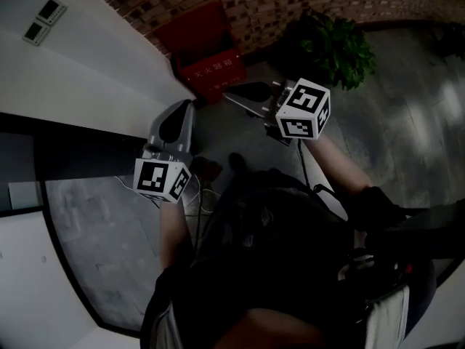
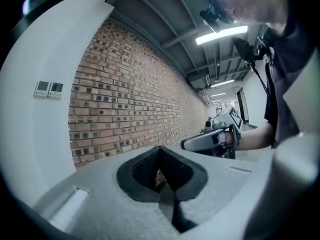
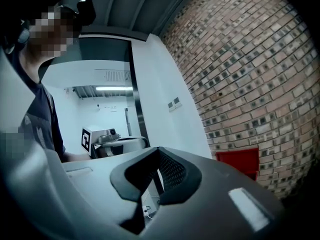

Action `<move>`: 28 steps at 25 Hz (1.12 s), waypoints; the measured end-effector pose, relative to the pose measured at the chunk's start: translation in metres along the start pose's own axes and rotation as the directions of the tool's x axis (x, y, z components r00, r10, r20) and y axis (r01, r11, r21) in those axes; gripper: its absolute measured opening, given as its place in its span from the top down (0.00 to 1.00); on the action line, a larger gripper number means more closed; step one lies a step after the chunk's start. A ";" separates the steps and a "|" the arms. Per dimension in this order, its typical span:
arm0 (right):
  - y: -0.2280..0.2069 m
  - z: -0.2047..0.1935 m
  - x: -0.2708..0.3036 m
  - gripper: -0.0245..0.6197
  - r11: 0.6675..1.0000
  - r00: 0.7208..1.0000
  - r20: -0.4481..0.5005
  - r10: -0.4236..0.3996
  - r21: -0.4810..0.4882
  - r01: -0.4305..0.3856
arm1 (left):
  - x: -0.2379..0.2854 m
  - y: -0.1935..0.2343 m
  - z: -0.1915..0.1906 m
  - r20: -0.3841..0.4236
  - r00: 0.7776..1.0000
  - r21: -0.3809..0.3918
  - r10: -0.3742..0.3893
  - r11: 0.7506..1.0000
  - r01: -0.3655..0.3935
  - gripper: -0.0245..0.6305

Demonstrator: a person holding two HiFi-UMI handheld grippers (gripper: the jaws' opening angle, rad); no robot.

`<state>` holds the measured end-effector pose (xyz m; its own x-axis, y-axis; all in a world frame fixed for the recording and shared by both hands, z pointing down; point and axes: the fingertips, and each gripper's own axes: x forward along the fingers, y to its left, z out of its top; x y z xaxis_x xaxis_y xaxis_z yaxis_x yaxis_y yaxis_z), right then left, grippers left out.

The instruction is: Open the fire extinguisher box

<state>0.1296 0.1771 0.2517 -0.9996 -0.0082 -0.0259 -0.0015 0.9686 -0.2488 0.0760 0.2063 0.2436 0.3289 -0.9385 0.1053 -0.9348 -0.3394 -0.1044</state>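
Directly below the head camera is the person's dark-clothed torso, with both forearms held out ahead. Each hand carries a gripper, and neither touches anything.

The left gripper has its jaws pressed together with nothing between them. The right gripper, slightly further out, also shows its pads meeting at the tips and holds nothing. Both are held about level and apart from each other, aimed roughly toward the wall ahead. That looks like a carry posture for an approach, not a grasp.

Beyond them, well apart from both tips, the red box stands on the grey floor. Its back is against the brick wall, just beside the corner where a white wall meets the brick, likely to keep it out of the walkway.

The box's long axis runs sideways along the brick. Its front, printed with white characters, faces out into the room toward the person. The lid looks shut, so opening has probably not begun.

A leafy plant sits further along the same wall, to the box's right.
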 end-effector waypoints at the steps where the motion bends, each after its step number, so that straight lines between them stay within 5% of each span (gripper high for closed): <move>1: 0.003 0.000 -0.002 0.96 1.000 1.000 0.004 0.020 0.012 -0.020 | 0.000 -0.004 -0.001 -0.007 1.000 -0.002 0.002 1.000 -0.002 0.96; 17: 0.017 -0.005 -0.007 0.96 0.977 0.989 0.017 0.149 0.150 -0.150 | -0.005 -0.026 -0.013 -0.075 0.997 -0.068 0.021 0.997 -0.026 0.96; 28: 0.019 -0.013 0.008 0.96 0.983 0.993 -0.012 0.119 0.145 -0.116 | -0.017 -0.018 -0.023 -0.084 0.996 -0.097 0.007 0.995 -0.015 0.96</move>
<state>0.1211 0.1986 0.2589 -0.9929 0.1104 -0.0438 0.1188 0.9166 -0.3819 0.0842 0.2300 0.2667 0.3101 -0.9320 0.1876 -0.9482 -0.3175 -0.0100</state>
